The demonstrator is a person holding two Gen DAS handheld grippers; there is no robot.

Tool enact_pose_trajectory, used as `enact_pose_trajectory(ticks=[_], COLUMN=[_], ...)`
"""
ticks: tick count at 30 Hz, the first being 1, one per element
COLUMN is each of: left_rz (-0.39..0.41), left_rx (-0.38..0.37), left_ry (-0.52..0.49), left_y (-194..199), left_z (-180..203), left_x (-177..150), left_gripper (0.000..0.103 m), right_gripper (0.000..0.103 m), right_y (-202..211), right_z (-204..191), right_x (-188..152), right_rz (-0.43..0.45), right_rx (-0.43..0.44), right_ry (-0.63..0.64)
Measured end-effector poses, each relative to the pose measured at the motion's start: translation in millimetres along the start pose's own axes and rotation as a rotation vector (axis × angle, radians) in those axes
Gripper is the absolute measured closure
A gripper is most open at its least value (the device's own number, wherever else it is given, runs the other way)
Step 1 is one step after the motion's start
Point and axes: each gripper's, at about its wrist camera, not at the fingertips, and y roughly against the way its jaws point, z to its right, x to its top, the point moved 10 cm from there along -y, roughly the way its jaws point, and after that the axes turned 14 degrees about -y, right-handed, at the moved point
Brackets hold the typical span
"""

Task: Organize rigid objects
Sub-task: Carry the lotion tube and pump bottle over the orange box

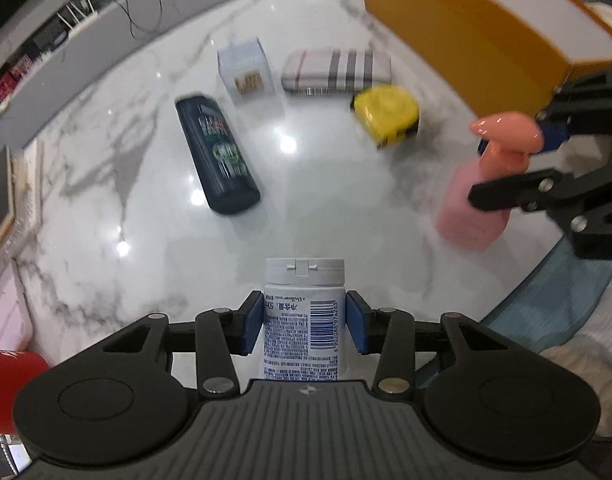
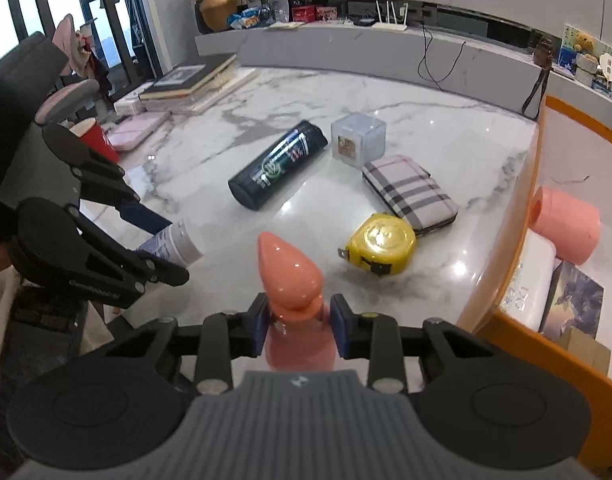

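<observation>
Left gripper [image 1: 304, 326] clamped on white bottle [image 1: 304, 312], blue pads [image 1: 253, 328] pressed on both sides of its label, cap pointing forward, lifted above marble table [image 1: 105, 184]. Right gripper [image 2: 297, 326] clamped on neck of pink sprayer [image 2: 289, 276], nozzle forward, also held off the table. On the table beyond: yellow tape measure [image 2: 380, 244] nearest, plaid case [image 2: 410, 192] just behind it, clear cube [image 2: 358, 140] beside case, dark bottle [image 2: 277, 164] lying on its side to the left. Orange bin [image 2: 502, 320] at right edge, pink roll [image 2: 566, 226] inside. Red cup [image 1: 9, 384] far left.
</observation>
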Motion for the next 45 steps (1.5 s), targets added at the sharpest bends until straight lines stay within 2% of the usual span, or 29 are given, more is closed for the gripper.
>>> enact_pose_trajectory(ticks=[6,10,15,18,23,28,33,40,45], left_rz=[0.089,0.161,0.277,0.344,0.413,0.417,0.365,0.295,0.273], left_rx=[0.047,0.062,0.031,-0.016,-0.084,-0.144,-0.2,-0.242,-0.259], left_ry=[0.003,-0.004,0.0,0.0,-0.041,-0.064,-0.018,0.015,0.04], left_y=[32.2,60.8,98.8,114.4,118.4,89.8,42.6,-5.7,-16.0], left_z=[0.9,3.7,15.9,30.7,63.1,87.5,93.8,94.6,90.4], left_x=[24.4,53.3,107.2,146.8,210.5,262.9,296.8,302.9,299.4], left_gripper=[0.053,0.053,0.053,0.053,0.053,0.053,0.053,0.054,0.053], right_gripper=[0.072,0.072,0.073,0.074,0.075,0.076,0.077,0.078,0.078], right_y=[29.4,55.5,97.2,120.0,149.0,147.2,119.8,87.3,64.2], right_z=[-3.0,4.9,37.6,65.4,116.2,163.7,196.0,227.0,241.1], right_x=[17.7,38.2,69.0,82.6,96.6,95.9,88.6,68.2,75.4], right_rz=[0.074,0.114,0.162,0.15,0.165,0.123,0.038,-0.073,-0.1], right_rx=[0.022,0.01,-0.03,0.0,-0.155,-0.247,-0.254,-0.274,-0.291], right_ry=[-0.009,-0.022,-0.058,-0.133,-0.109,-0.093,-0.062,-0.034,-0.032])
